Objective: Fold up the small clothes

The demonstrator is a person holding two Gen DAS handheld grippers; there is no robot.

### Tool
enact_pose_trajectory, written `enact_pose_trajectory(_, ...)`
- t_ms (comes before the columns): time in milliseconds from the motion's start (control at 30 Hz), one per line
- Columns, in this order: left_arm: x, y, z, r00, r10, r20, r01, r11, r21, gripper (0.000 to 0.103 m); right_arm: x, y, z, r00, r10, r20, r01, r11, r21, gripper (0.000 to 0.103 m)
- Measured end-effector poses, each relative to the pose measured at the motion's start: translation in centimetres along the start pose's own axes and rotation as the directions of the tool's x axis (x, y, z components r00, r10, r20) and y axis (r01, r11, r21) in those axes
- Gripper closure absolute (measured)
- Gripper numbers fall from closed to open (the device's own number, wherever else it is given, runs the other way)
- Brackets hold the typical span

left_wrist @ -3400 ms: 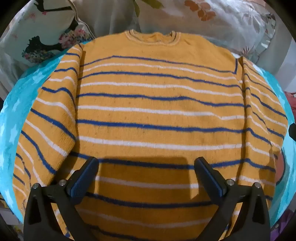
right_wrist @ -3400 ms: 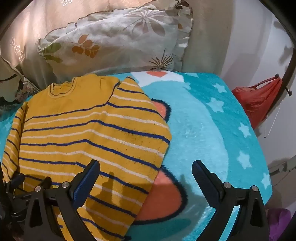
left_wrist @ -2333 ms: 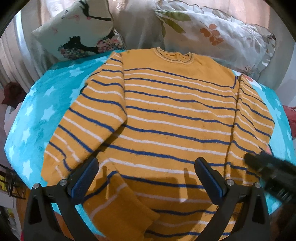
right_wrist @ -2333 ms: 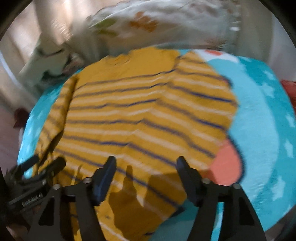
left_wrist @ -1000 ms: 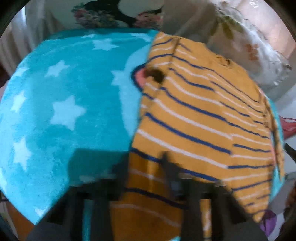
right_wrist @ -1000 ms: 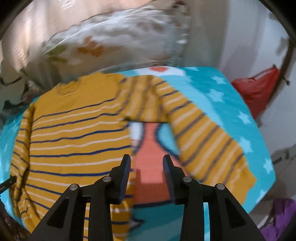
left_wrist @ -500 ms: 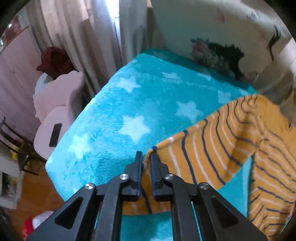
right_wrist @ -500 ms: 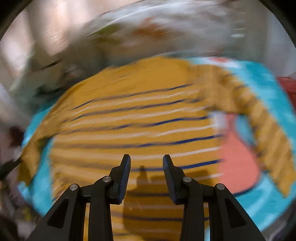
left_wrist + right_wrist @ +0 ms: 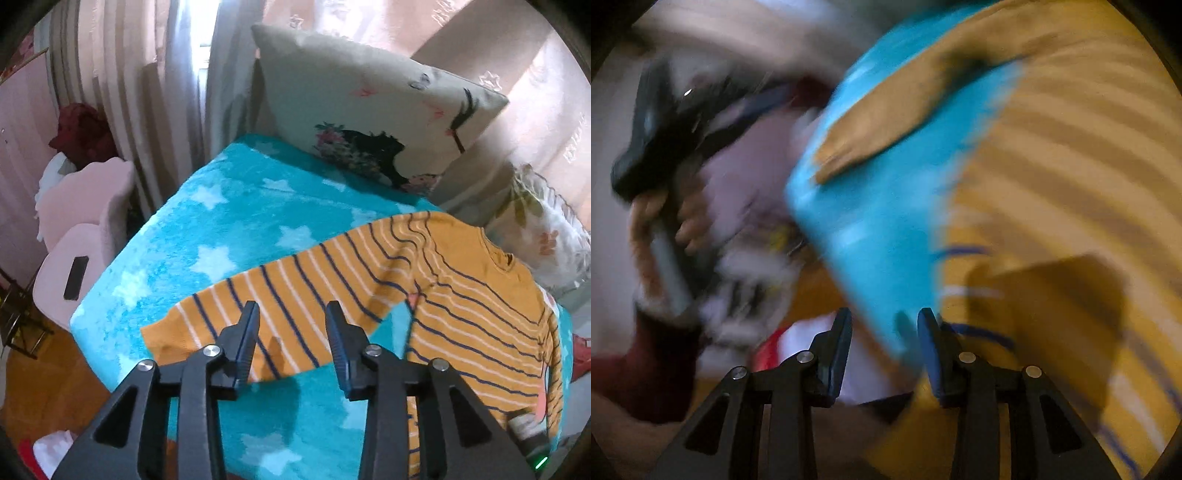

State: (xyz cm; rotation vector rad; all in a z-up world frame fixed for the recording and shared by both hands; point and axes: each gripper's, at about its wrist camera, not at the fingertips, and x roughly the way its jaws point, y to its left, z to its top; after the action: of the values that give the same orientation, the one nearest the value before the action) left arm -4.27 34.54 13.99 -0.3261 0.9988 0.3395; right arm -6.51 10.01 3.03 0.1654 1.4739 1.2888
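A yellow sweater [image 9: 476, 295] with blue and white stripes lies face up on the turquoise star blanket [image 9: 221, 229]. Its left sleeve [image 9: 266, 306] is spread out flat to the left. My left gripper [image 9: 291, 332] is open and empty, just above and in front of the sleeve's cuff end. The right wrist view is badly blurred: my right gripper [image 9: 884, 339] is partly open and empty over the blanket's edge [image 9: 871, 221], with the sweater's body [image 9: 1071, 206] to its right. The other gripper and the hand holding it [image 9: 661, 147] show at the left.
Two pillows [image 9: 369, 125] lean against the wall behind the sweater. A pink chair [image 9: 81, 243] stands off the bed's left edge, next to curtains [image 9: 140, 92]. Wooden floor [image 9: 40, 398] lies below the bed's near corner.
My left gripper was shut on the sleeve's cuff half a second ago; it has let go, opened and drawn back, and the sleeve lies spread out. My right gripper has swung fast towards the left.
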Motion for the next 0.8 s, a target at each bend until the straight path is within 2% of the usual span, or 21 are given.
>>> enact_pose_trajectory(33, 0.1, -0.4, -0.4, 1.000, 0.001, -0.014, -0.001, 1.000, 0.009, 0.066, 1.3, 0.8, 0.0, 0.999, -0.030, -0.043, 0.028, 0.999, -0.043, 0.062)
enact_pose_trajectory(100, 0.4, -1.1, -1.4, 0.998, -0.028, -0.047, 0.029, 0.999, 0.019, 0.065, 1.0, 2.1, -1.1, 0.992, -0.118, -0.039, 0.113, 0.987, -0.115, 0.062)
enact_pose_trajectory(167, 0.9, -2.0, -3.0, 0.992, -0.075, -0.097, 0.078, 0.997, 0.027, 0.061, -2.5, 2.0, -2.8, 0.992, -0.125, 0.022, 0.126, 0.986, -0.109, 0.062)
enact_pose_trajectory(233, 1.6, -3.1, -5.3, 0.981, -0.115, -0.153, 0.123, 0.992, 0.040, 0.060, -6.4, 0.7, -4.8, 0.980, -0.166, 0.109, 0.171, 0.984, -0.041, 0.060)
enact_pose_trajectory(300, 2.1, -4.0, -7.3, 0.969, -0.144, -0.202, 0.157, 0.986, 0.049, 0.060, -12.4, -2.2, -8.4, 0.944, -0.246, 0.220, 0.224, 0.967, 0.121, 0.048)
enact_pose_trajectory(333, 2.5, -4.5, -8.3, 0.960, -0.161, -0.229, 0.176, 0.983, 0.046, 0.060, -15.6, -4.1, -11.0, 0.918, -0.295, 0.266, 0.239, 0.945, 0.222, 0.045)
enact_pose_trajectory(367, 2.7, -5.0, -9.4, 0.949, -0.185, -0.257, 0.200, 0.979, 0.035, 0.060, -17.3, -5.1, -12.5, 0.900, -0.331, 0.282, 0.253, 0.926, 0.280, 0.043)
enact_pose_trajectory(400, 2.9, -5.5, -10.3, 0.937, -0.209, -0.279, 0.224, 0.974, 0.023, 0.060, -19.7, -6.7, -15.2, 0.867, -0.405, 0.292, 0.288, 0.883, 0.371, 0.038)
enact_pose_trajectory(467, 2.9, -6.6, -12.0, 0.913, -0.261, -0.312, 0.275, 0.961, -0.001, 0.055, -21.6, -8.3, -18.8, 0.826, -0.491, 0.275, 0.325, 0.815, 0.480, 0.033)
enact_pose_trajectory(533, 2.7, -7.7, -13.4, 0.897, -0.301, -0.322, 0.315, 0.949, -0.010, 0.045, -22.7, -10.0, -22.2, 0.821, -0.515, 0.245, 0.314, 0.767, 0.560, 0.033)
enact_pose_trajectory(567, 2.6, -8.3, -14.0, 0.892, -0.315, -0.323, 0.331, 0.944, -0.006, 0.038, -22.5, -10.1, -22.8, 0.823, -0.518, 0.235, 0.313, 0.758, 0.573, 0.033)
enact_pose_trajectory(667, 2.9, -10.3, -15.5, 0.878, -0.329, -0.347, 0.356, 0.934, 0.014, 0.033, -21.1, -10.9, -24.0, 0.842, -0.488, 0.229, 0.284, 0.763, 0.581, 0.033)
enact_pose_trajectory(733, 3.8, -11.9, -16.5, 0.875, -0.297, -0.382, 0.335, 0.942, 0.035, 0.033, -19.7, -11.4, -23.1, 0.847, -0.473, 0.244, 0.261, 0.768, 0.584, 0.032)
enact_pose_trajectory(767, 4.0, -12.3, -17.0, 0.878, -0.273, -0.393, 0.316, 0.948, 0.047, 0.038, -19.5, -11.3, -22.9, 0.833, -0.480, 0.276, 0.257, 0.777, 0.574, 0.033)
enact_pose_trajectory(800, 3.7, -12.8, -17.3, 0.902, -0.232, -0.365, 0.280, 0.956, 0.084, 0.065, -19.5, -11.5, -22.6, 0.840, -0.465, 0.280, 0.245, 0.785, 0.569, 0.044)
